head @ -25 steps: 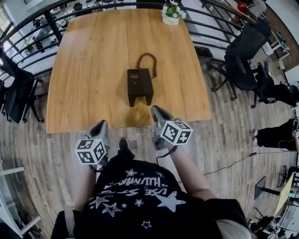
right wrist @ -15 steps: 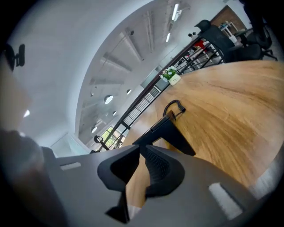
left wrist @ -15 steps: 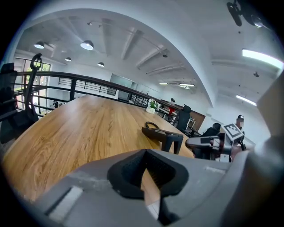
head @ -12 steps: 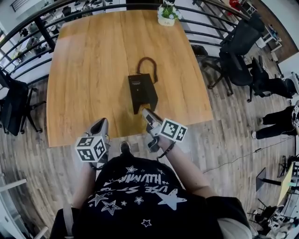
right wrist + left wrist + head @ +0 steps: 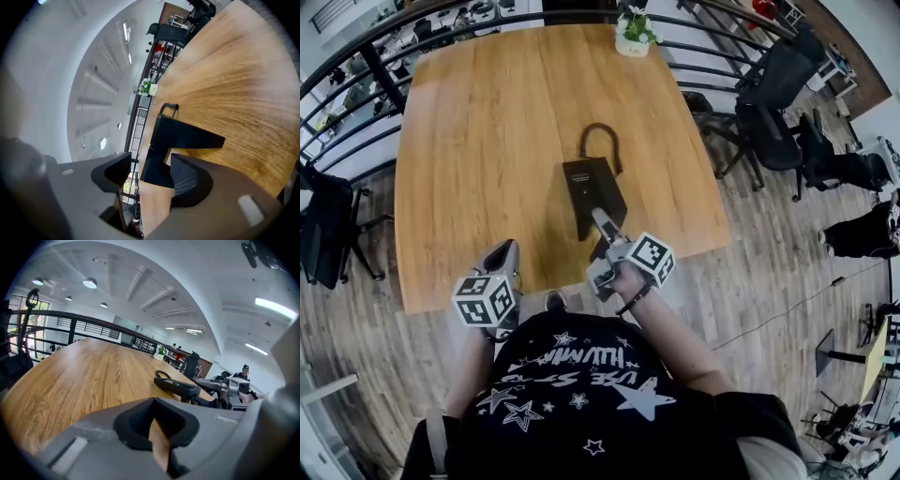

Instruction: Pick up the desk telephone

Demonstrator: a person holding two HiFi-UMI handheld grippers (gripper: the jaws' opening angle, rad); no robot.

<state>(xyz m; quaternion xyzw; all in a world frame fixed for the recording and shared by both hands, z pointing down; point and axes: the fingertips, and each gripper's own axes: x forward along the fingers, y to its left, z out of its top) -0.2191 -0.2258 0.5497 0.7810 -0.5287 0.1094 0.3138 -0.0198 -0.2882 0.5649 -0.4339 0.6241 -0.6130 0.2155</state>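
The black desk telephone (image 5: 593,190) stands on the wooden table (image 5: 478,141), its wedge-shaped body raised at the near end and a looped black cord (image 5: 600,139) behind it. My right gripper (image 5: 602,234) is rolled onto its side at the telephone's near end. Its jaws are opening, and the telephone's front foot (image 5: 157,166) shows in the gap without either pad touching it. My left gripper (image 5: 504,251) hangs at the table's near edge, left of the telephone, shut and holding nothing. The left gripper view has the telephone (image 5: 178,386) ahead to the right.
A small potted plant (image 5: 633,36) sits at the table's far edge. A dark railing (image 5: 366,56) curves round the far side. Black office chairs (image 5: 778,103) stand to the right, another chair (image 5: 323,220) to the left. A person (image 5: 243,373) is in the background.
My right gripper moved forward to the telephone's near end, rolled onto its side, and its jaws went from shut to wide apart. My left gripper edged forward to the table edge.
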